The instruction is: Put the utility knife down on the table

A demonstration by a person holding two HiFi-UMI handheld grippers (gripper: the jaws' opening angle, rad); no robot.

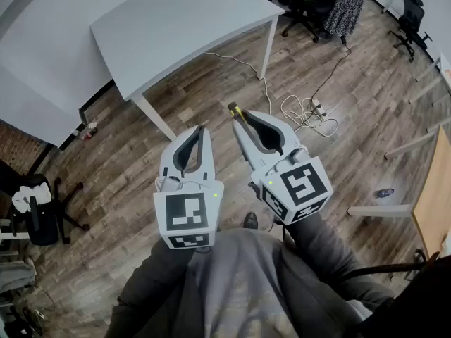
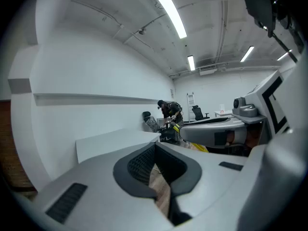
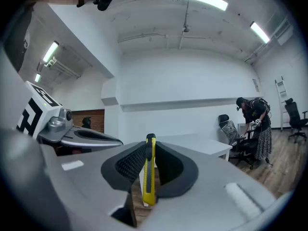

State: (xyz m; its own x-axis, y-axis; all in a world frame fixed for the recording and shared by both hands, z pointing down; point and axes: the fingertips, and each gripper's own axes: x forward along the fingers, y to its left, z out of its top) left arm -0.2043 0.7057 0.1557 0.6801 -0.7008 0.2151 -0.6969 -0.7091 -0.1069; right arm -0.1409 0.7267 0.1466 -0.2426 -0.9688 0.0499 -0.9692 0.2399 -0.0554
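Observation:
A yellow and black utility knife stands upright between the jaws of my right gripper, which is shut on it. In the head view the knife's tip sticks out past the right gripper, held above the wooden floor. My left gripper hangs beside it, shut with nothing between its jaws. The grey table lies ahead, a little beyond both grippers, and its top shows in the right gripper view.
A white cable coil lies on the floor right of the table leg. A person stands by office chairs at the far right. Another black chair stands at the left, and a wooden desk edge at the right.

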